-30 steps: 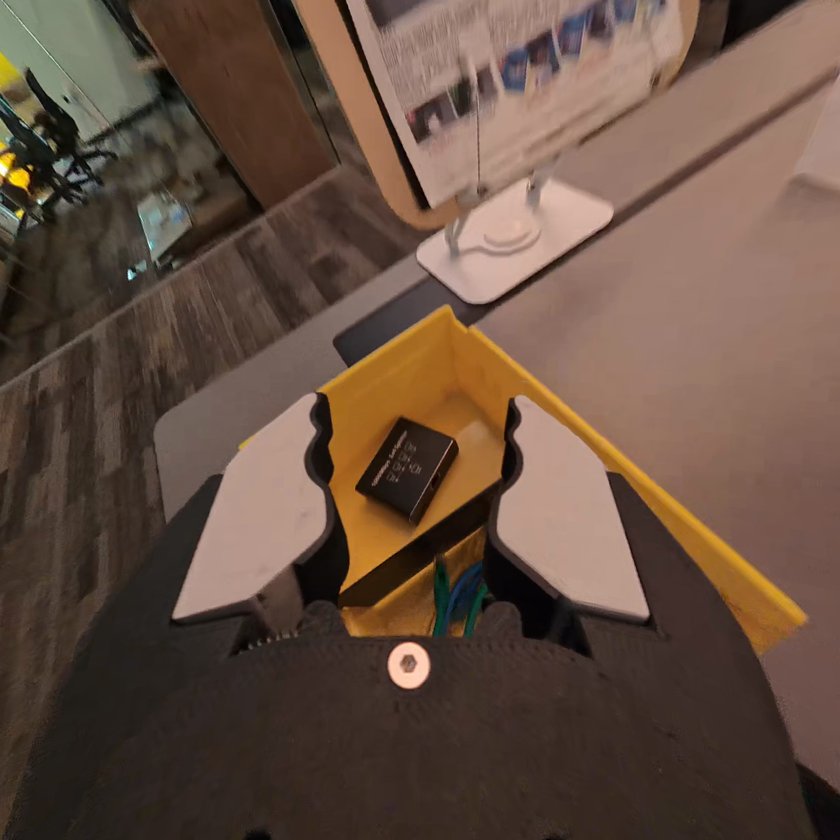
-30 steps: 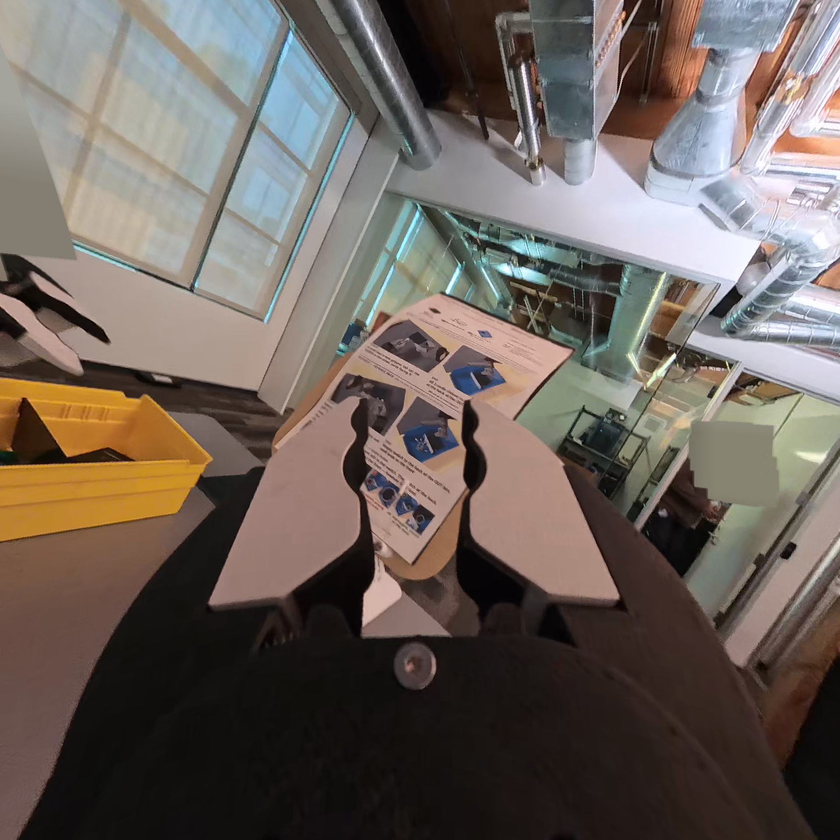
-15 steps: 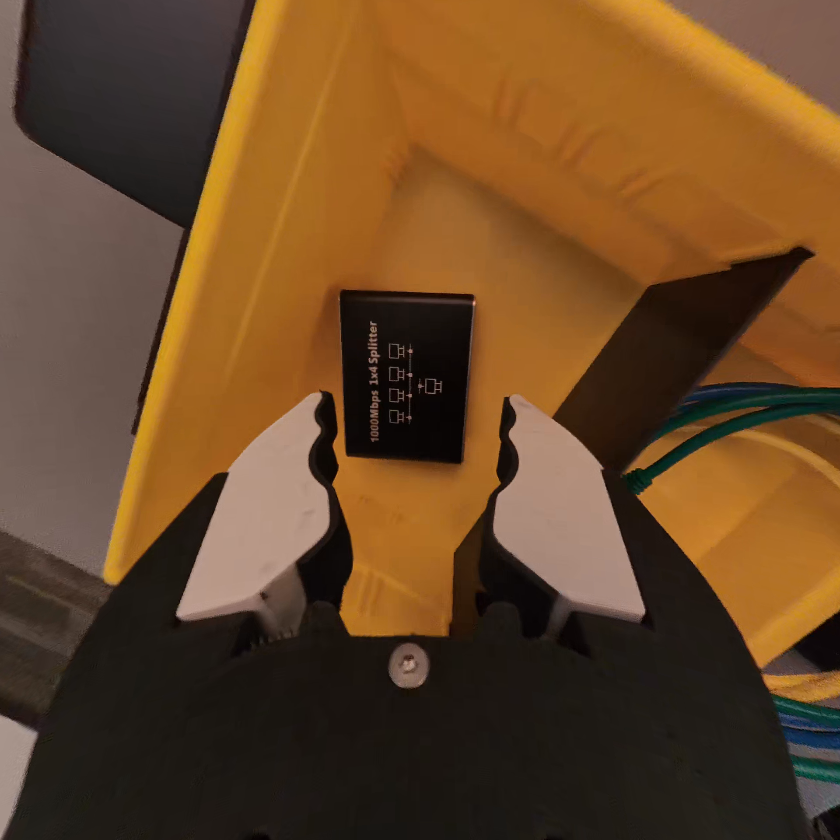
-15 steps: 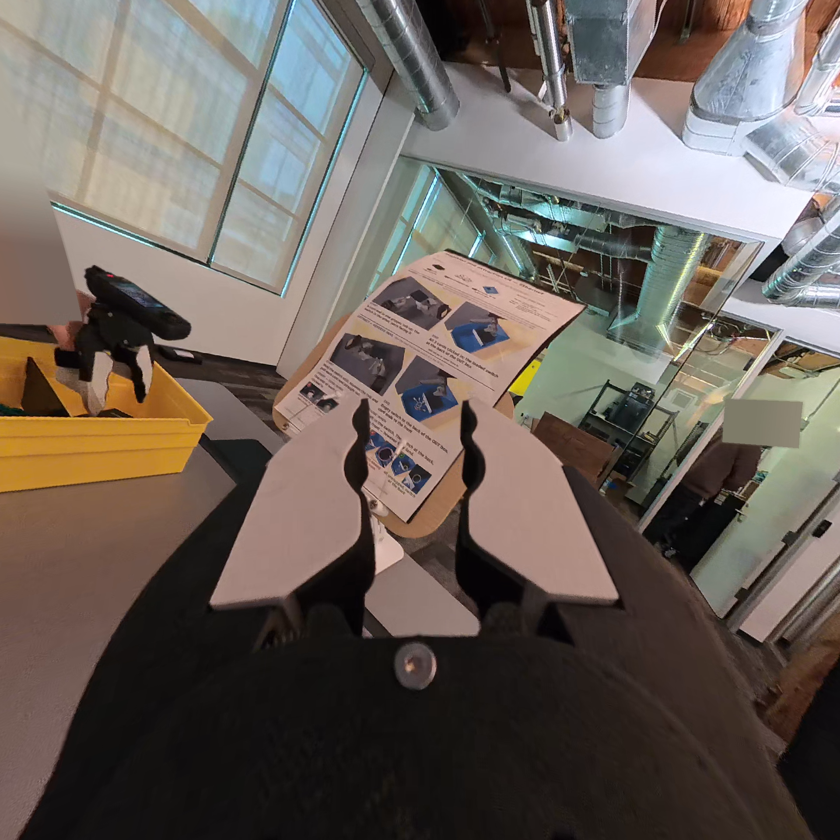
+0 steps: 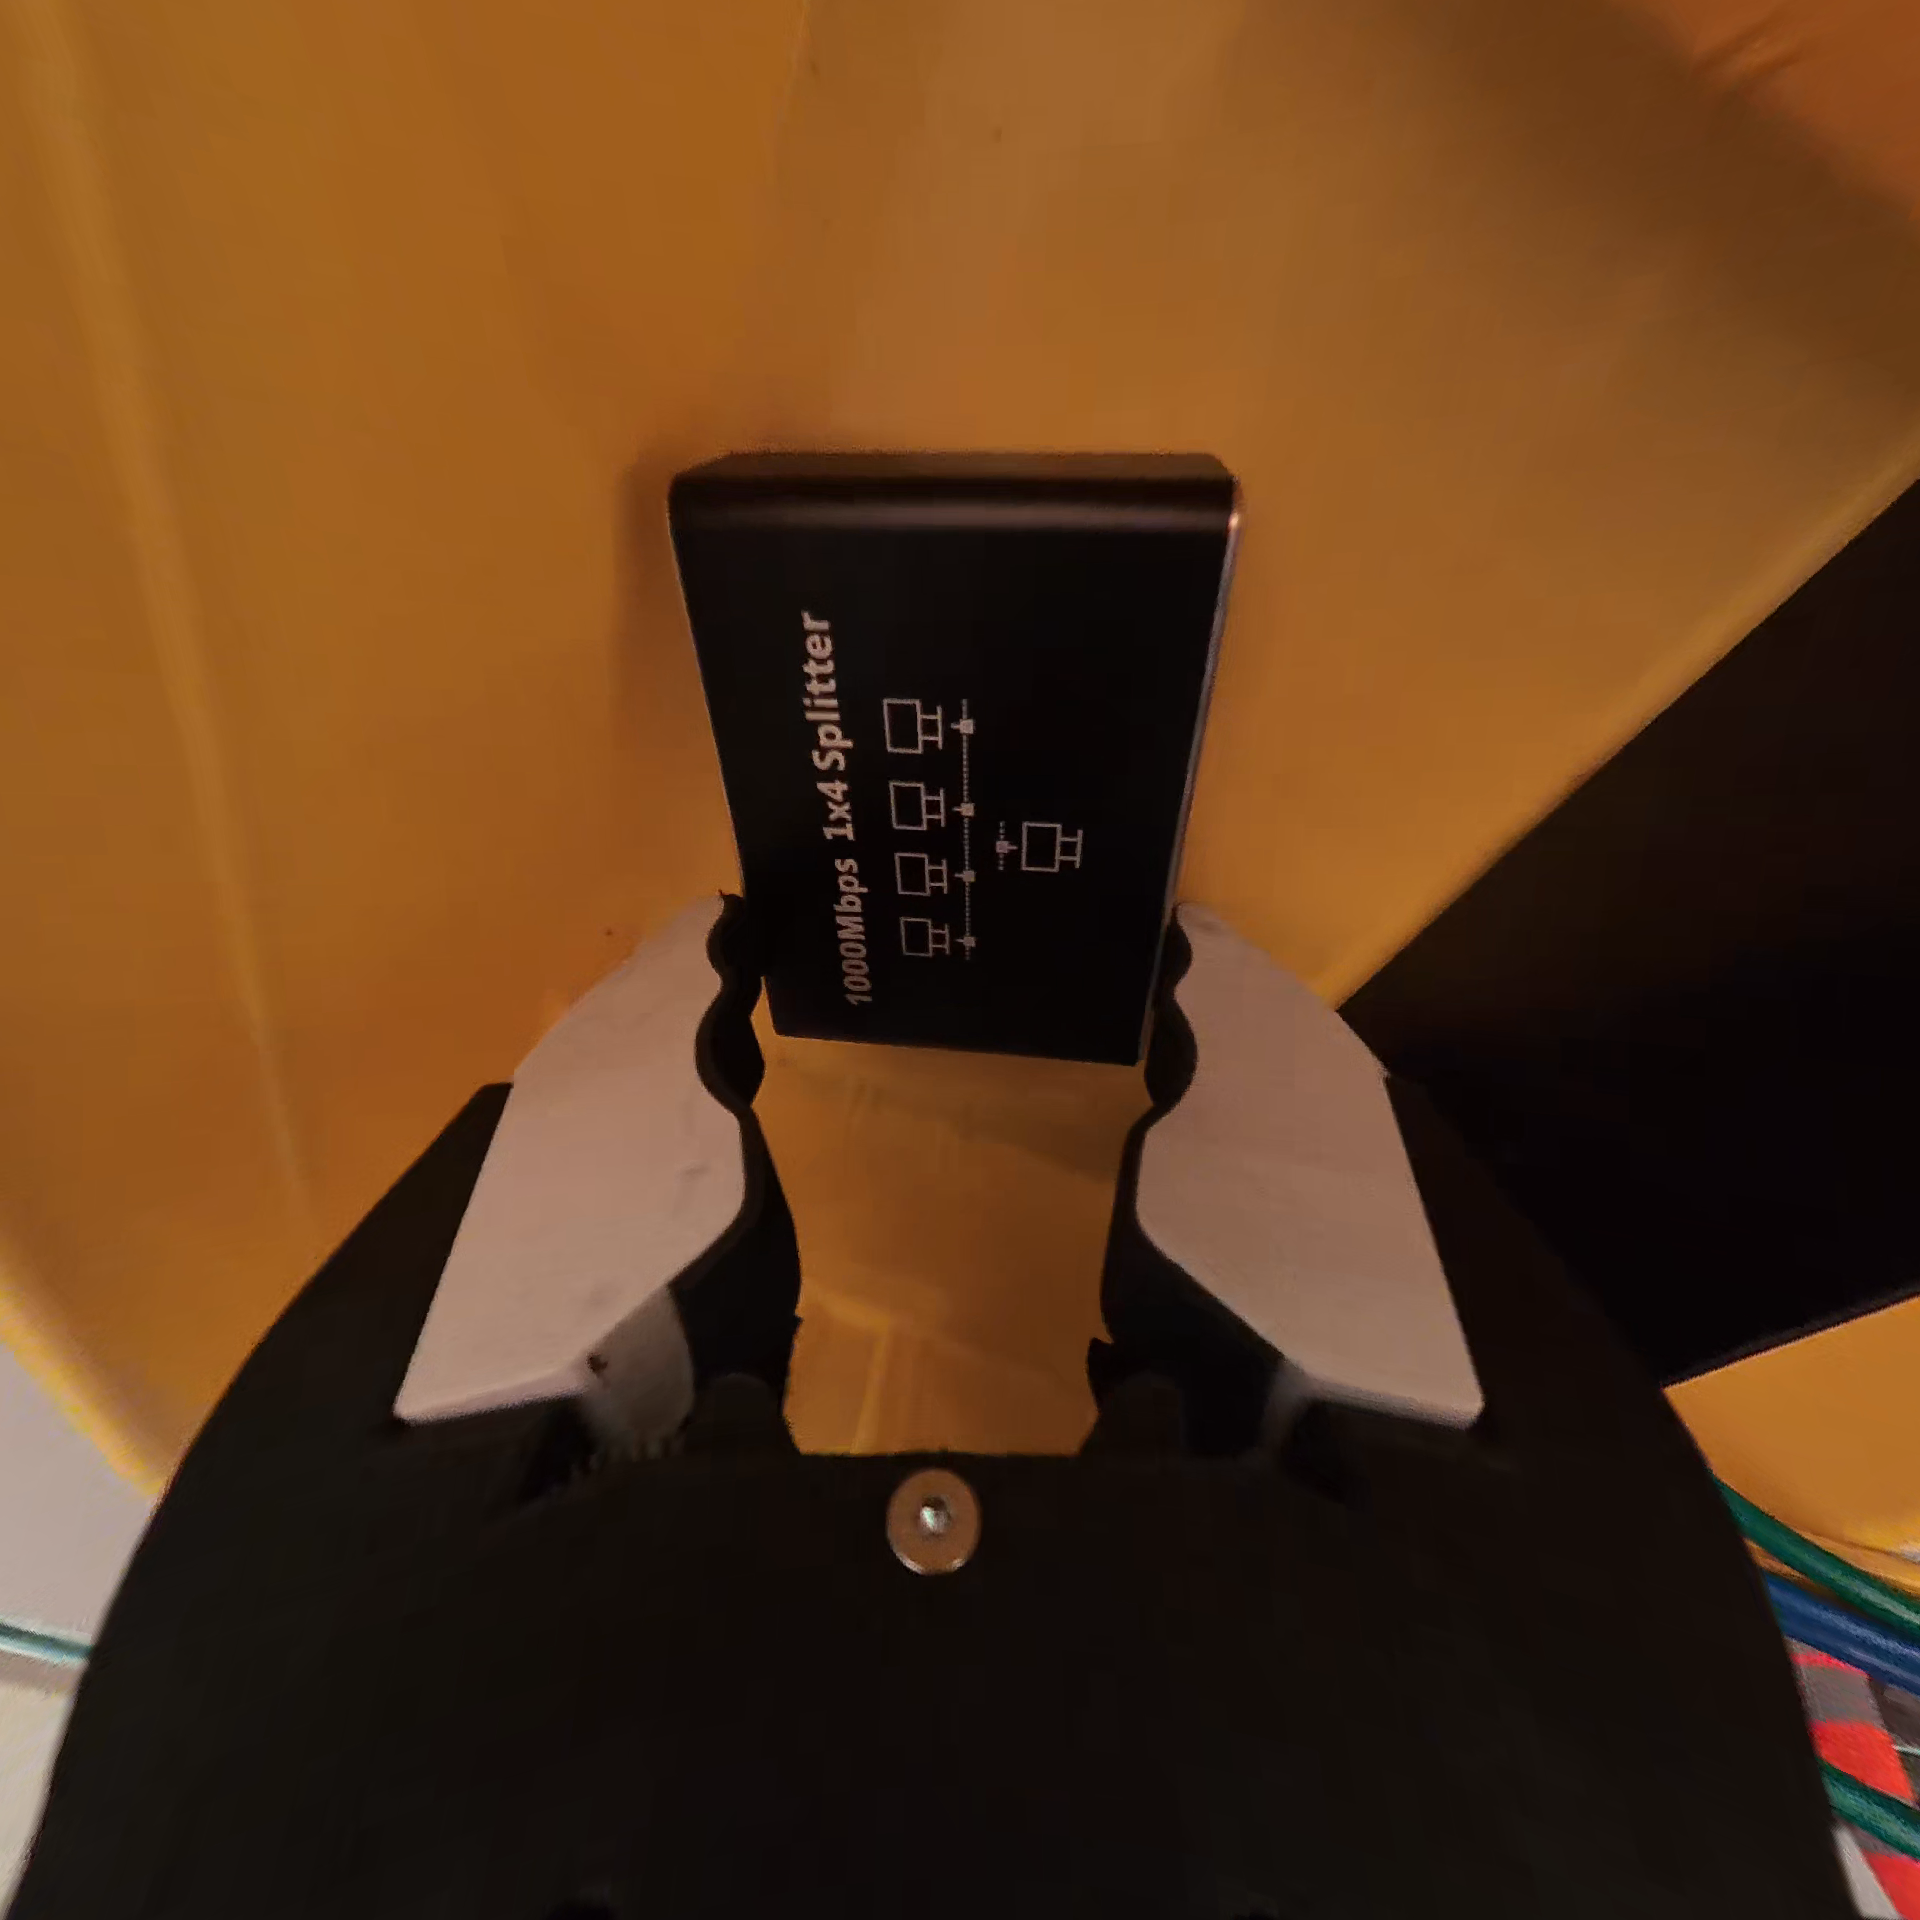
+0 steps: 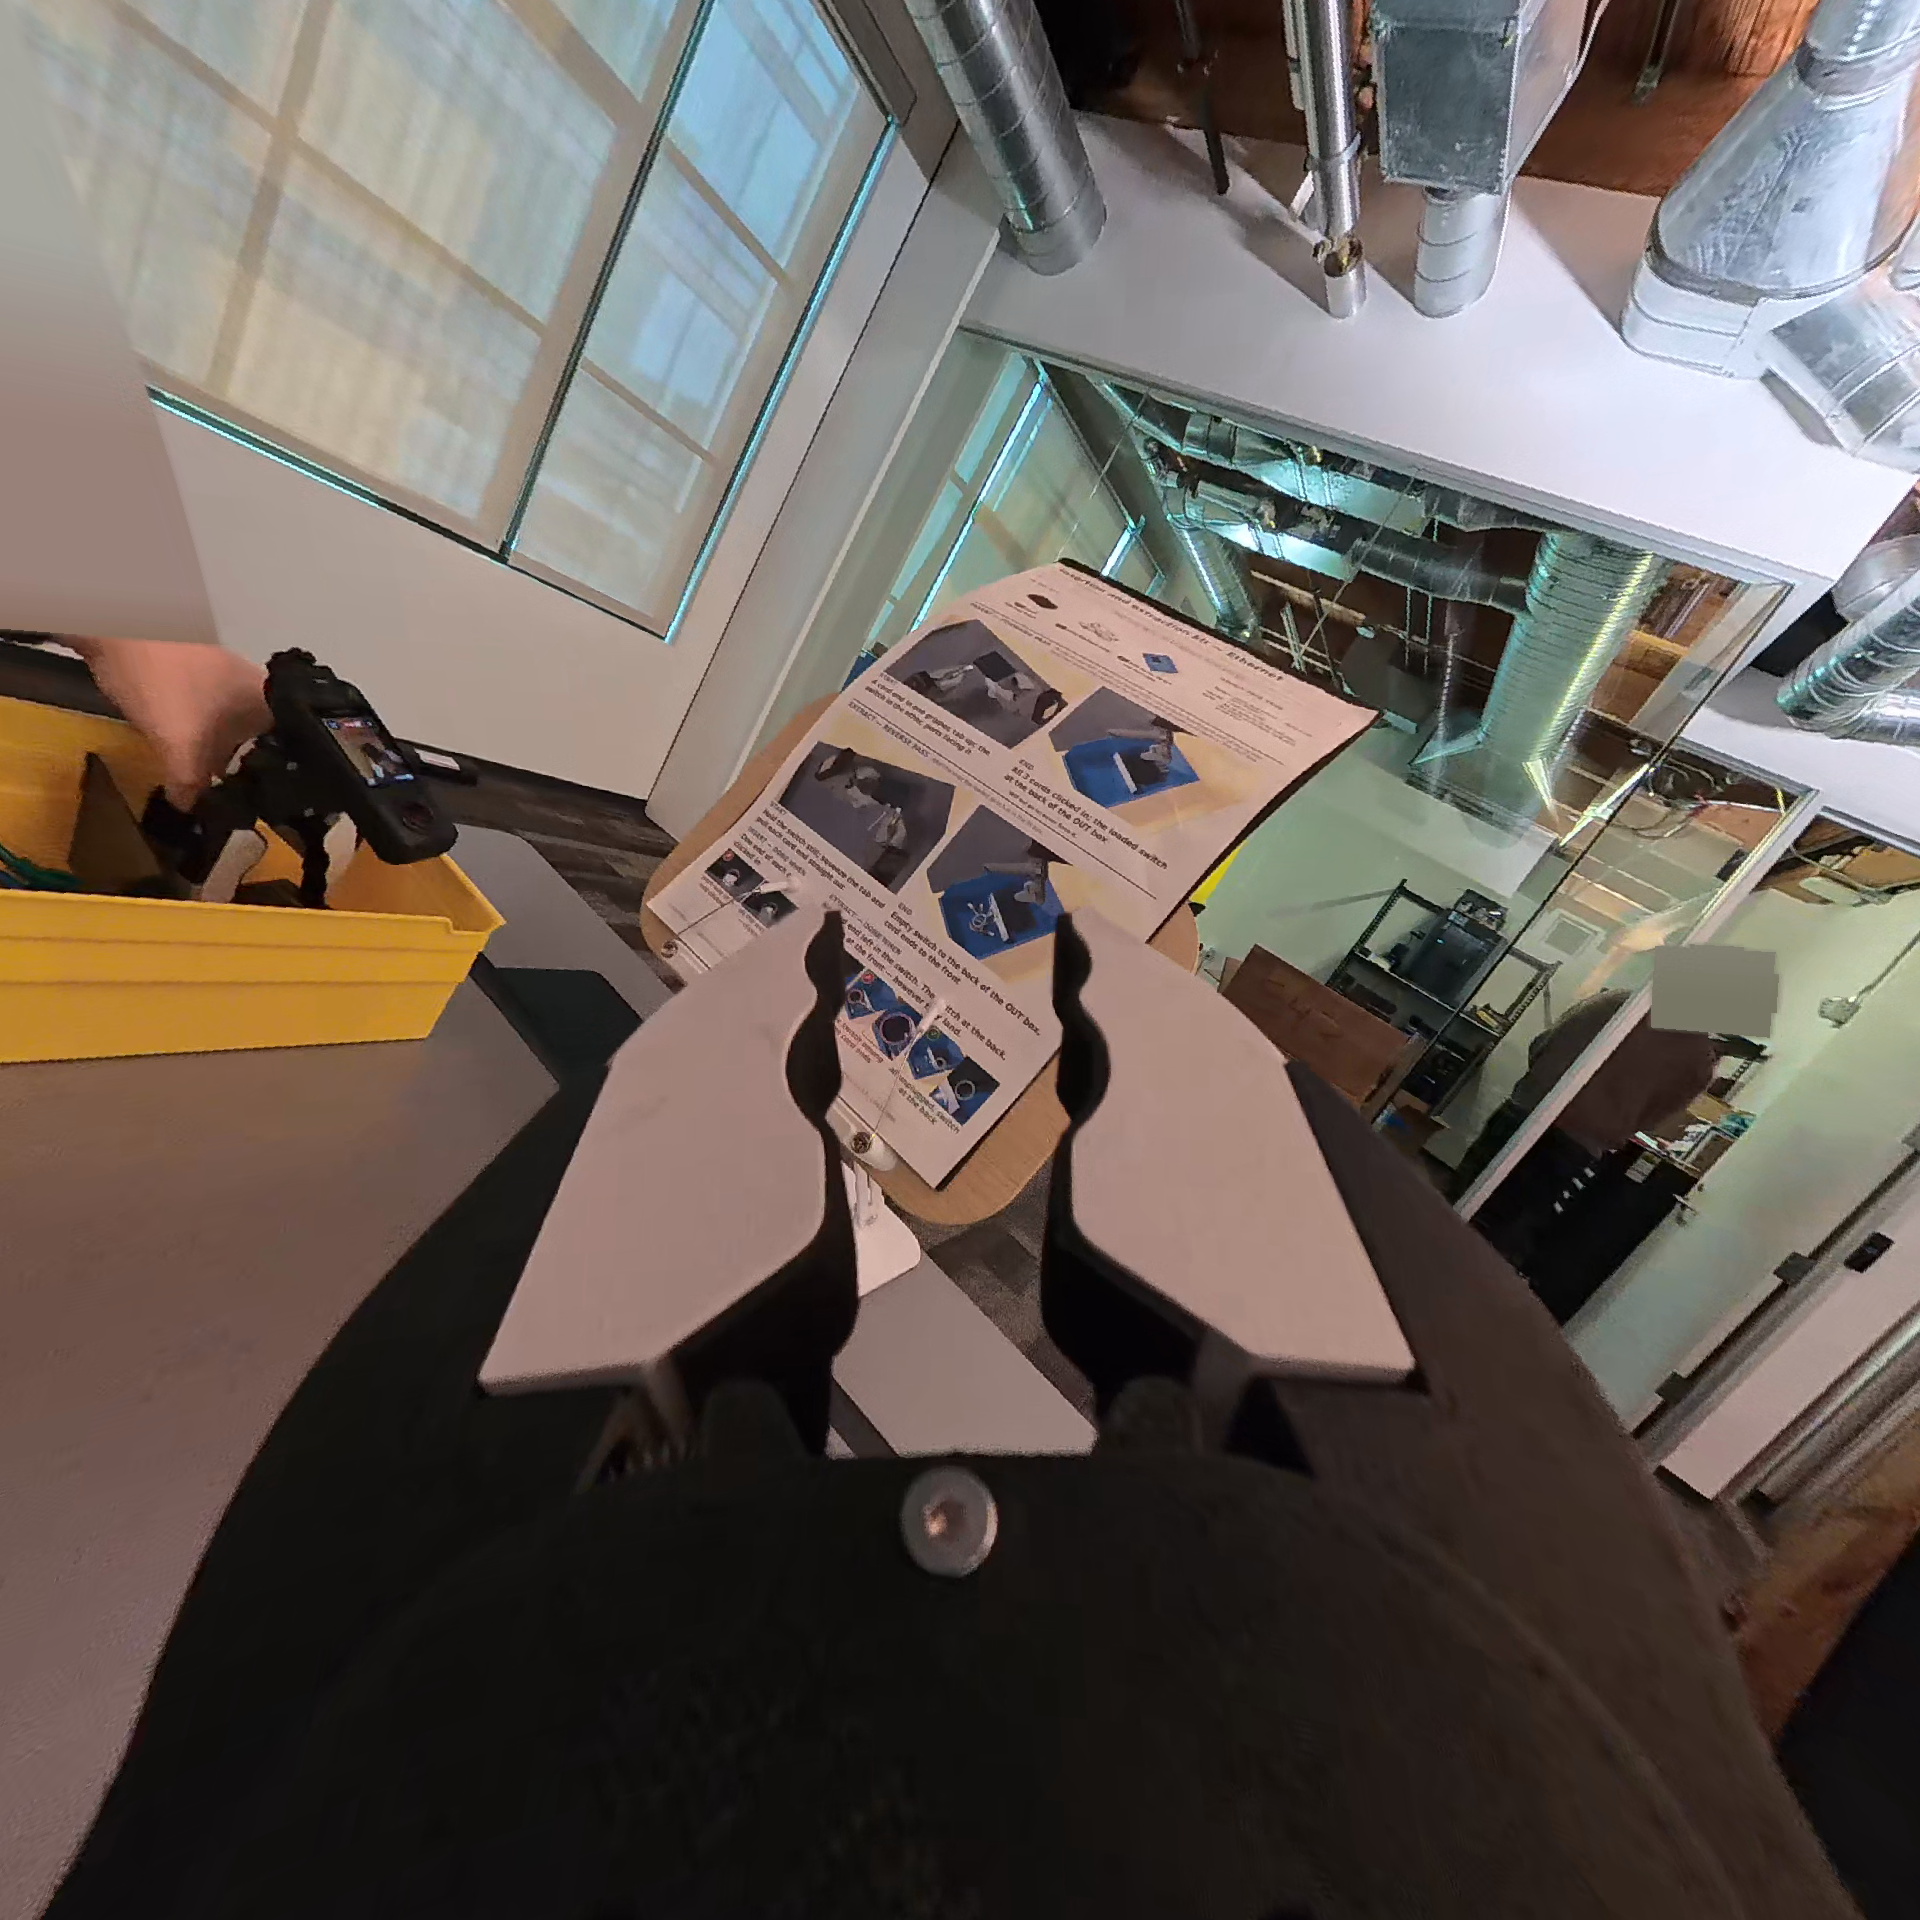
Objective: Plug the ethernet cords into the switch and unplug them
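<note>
The small flat black rectangular switch box (image 5: 961, 769) looks light, rigid and hard-shelled, and the smooth finish is probably slippery. Best hold, I reckon: pinch across the two long side edges near the close end and keep the port faces clear.

It has rounded corners, white print and small icons on the top face, and a thin silvery edge showing at the upper right. No ports are visible from this angle.

It lies flat on the floor of the yellow plastic bin (image 5: 364, 520), centre of the left wrist frame. A black divider panel (image 5: 1662, 1091) runs to its right, and green and blue ethernet cords (image 5: 1860, 1621) sit at the lower right edge, on the other side of that divider.

The left gripper (image 5: 951, 925) has its jaws spread, with the white fingertips (image 5: 665, 966) flanking the near end of the box on both sides. I can't tell whether the inner pads touch it yet. Nothing is clamped, so my read is a pre-grasp on the switch.

The right gripper (image 6: 940, 940) is released and empty, pointing up over the grey table (image 6: 208, 1195) towards an instruction sheet on a wooden board (image 6: 1039, 831) in mid-frame. In the right wrist frame the same bin and left tool show at the far left with a hand (image 6: 197, 707) on the tool.

Risk: the box skates on the bin floor if the jaws close off-centre.
</note>
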Demonstrator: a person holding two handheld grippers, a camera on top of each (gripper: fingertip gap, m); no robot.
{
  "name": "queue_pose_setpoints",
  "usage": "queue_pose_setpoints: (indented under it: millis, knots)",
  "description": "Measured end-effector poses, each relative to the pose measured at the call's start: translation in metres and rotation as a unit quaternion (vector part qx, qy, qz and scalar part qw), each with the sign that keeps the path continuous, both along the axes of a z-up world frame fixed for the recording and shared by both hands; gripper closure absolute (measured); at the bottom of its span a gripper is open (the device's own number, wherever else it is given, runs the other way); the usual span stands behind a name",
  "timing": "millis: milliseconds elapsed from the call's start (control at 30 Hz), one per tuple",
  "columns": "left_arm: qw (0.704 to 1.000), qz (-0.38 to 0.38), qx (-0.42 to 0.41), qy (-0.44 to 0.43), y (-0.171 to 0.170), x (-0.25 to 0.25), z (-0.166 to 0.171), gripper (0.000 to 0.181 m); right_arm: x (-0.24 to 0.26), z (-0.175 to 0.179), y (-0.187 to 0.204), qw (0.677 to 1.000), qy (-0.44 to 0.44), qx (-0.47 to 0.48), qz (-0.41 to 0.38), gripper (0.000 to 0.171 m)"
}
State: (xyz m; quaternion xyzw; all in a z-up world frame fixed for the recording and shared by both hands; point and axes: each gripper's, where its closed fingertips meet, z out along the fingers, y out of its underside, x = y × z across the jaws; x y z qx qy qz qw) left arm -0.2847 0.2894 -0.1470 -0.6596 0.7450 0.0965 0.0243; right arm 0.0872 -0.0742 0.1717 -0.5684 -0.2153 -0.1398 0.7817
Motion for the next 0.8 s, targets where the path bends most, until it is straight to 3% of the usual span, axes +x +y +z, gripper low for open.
queue_pose_setpoints:
  millis: [167,467,633,800]
  knots:
    - [0.993,-0.003,0.104,0.054,0.013,-0.011,0.026,0.108,0.000,0.003,-0.004,1.000,0.008,0.007,0.013,0.132]
    - [0.936,-0.055,0.284,0.202,0.004,-0.024,0.118,0.109,-0.006,0.011,-0.015,0.999,0.006,0.023,0.030,0.133]
    - [0.905,-0.093,0.354,0.217,-0.033,-0.001,0.172,0.109,-0.012,0.021,-0.029,0.998,0.009,0.042,0.046,0.133]
    - [0.915,-0.134,0.365,0.108,-0.112,0.072,0.191,0.109,-0.021,0.026,-0.038,0.997,-0.002,0.049,0.058,0.133]
